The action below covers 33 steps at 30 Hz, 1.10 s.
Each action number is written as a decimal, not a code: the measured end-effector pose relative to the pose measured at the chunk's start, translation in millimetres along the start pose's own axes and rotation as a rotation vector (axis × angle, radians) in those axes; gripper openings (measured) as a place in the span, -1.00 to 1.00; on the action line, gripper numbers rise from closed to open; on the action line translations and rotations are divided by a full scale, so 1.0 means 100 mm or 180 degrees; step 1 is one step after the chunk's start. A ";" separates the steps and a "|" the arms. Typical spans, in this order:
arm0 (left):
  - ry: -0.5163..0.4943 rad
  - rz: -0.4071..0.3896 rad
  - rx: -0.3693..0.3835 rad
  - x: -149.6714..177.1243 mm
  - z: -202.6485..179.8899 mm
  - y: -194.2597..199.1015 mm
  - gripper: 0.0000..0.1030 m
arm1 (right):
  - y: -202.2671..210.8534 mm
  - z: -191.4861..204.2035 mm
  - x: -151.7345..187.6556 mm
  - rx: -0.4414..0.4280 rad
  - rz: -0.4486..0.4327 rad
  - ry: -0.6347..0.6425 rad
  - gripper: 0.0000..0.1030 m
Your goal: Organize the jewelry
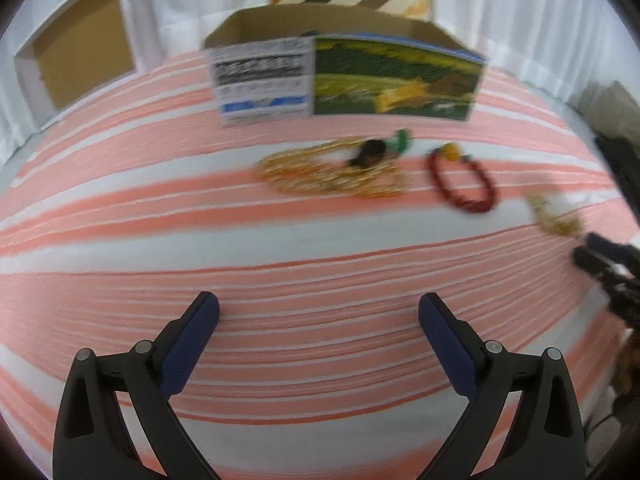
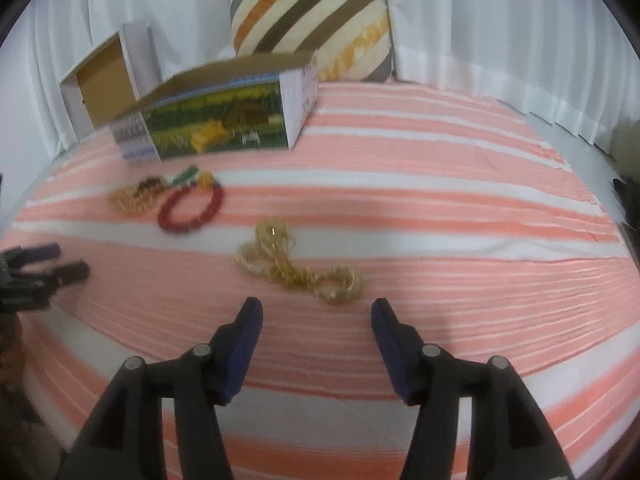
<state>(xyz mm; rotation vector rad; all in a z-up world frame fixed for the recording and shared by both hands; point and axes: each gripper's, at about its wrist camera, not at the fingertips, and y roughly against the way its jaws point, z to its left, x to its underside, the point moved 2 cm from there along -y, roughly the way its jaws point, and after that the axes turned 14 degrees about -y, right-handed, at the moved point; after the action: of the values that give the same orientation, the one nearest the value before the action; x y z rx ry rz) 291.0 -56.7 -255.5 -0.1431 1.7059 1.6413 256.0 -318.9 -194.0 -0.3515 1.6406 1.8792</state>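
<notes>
Pick step was pending: both grippers, left (image 1: pixel 319 308) and right (image 2: pixel 316 312), were spread and empty. Gold chain (image 2: pixel 296 264) lay on the cloth (image 2: pixel 440 208) just ahead of right, red bracelet (image 2: pixel 191 210) farther back near the open box (image 2: pixel 224 120). Next move likely called for right to close on the chain, then carry it to the box

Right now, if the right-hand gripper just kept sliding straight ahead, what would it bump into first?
Most likely the tangled gold chain jewelry, lying on the striped cloth just beyond the open right gripper. Its ring-shaped end sits almost between the fingers' line. Depth is hard to judge through the fisheye lens.
</notes>
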 end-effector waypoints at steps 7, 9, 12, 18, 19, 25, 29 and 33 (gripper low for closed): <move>-0.0395 -0.0080 0.0309 -0.55 -0.67 -0.24 0.93 | -0.06 0.08 0.00 0.0093 -0.0014 0.0108 0.29; -0.0389 -0.0092 0.0235 -0.69 -0.73 -0.36 0.92 | -0.06 0.08 0.00 0.0094 -0.0017 0.0108 0.30; -0.0317 -0.0107 0.0117 -0.86 -0.78 -0.52 0.77 | -0.06 0.07 0.00 0.0071 -0.0024 0.0098 0.31; -0.0494 -0.0181 0.0160 -0.73 -0.83 -0.48 -0.63 | -0.07 0.09 0.00 0.0075 -0.0037 0.0099 0.32; -0.0499 -0.0186 0.0212 -0.67 -0.83 -0.43 -0.63 | -0.07 0.09 0.00 0.0075 -0.0036 0.0099 0.32; -0.0507 -0.0172 0.0311 -0.20 -0.66 -0.09 -0.63 | -0.06 0.10 0.00 0.0077 -0.0037 0.0095 0.32; -0.0353 -0.0127 0.0343 0.06 -0.46 0.11 -0.34 | -0.07 0.10 0.00 0.0078 -0.0035 0.0103 0.33; -0.0253 -0.0290 0.0345 0.06 -0.40 0.26 0.34 | -0.07 0.10 0.00 0.0073 -0.0026 0.0112 0.36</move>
<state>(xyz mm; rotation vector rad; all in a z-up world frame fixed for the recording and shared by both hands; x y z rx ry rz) 255.0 -85.6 -242.2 -0.1005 1.6987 1.4660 262.2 -309.0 -197.6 -0.3831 1.6802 1.8564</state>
